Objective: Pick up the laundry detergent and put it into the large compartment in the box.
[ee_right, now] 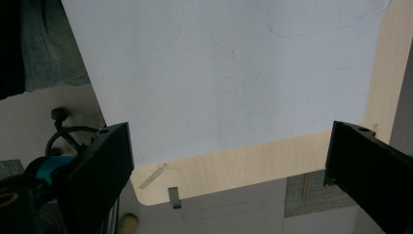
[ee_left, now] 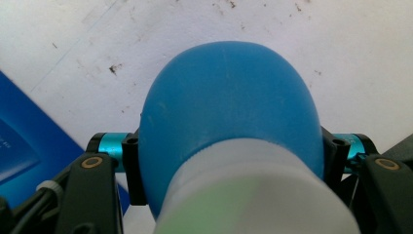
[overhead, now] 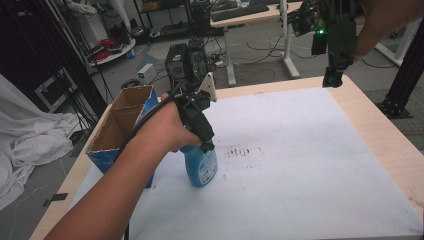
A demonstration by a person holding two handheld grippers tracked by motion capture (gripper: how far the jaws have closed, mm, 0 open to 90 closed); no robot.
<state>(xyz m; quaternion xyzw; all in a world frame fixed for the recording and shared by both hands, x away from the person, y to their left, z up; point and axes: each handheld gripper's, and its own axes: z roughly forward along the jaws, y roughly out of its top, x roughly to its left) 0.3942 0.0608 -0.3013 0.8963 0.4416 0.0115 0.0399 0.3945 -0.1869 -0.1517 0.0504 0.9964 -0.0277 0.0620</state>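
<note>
Left tool (overhead: 206, 145): clamped on the bottle's neck, one jaw on each side, as seen in the left gripper view; pointed downward from the left hand (overhead: 162, 131).
Left tool jaws: pressed against the blue plastic at both sides in the left gripper view; no gap is seen between pad and bottle.
Bottle (overhead: 201, 167): blue, with a pale label; held upright near the left middle of the mat; whether its base rests on the mat cannot be told. In the left gripper view its rounded blue shoulder (ee_left: 229, 107) is seen from above, with a white collar nearer the camera.
Right tool (overhead: 332, 75): held apart, nothing between the jaws; raised high over the far right corner of the worktop, well apart from the bottle.
Right tool jaws: seen wide at the two lower corners of the right gripper view, with bare mat and worktop edge between them.
Box (overhead: 122, 127): open cardboard box with blue sides, placed at the left edge of the worktop, just beside the left hand.
Mat (overhead: 300, 165): white sheet laid over most of the worktop; dark smudges are seen just right of the bottle.
Worktop (overhead: 385, 140): pale wood, exposed along the right and far edges.
</note>
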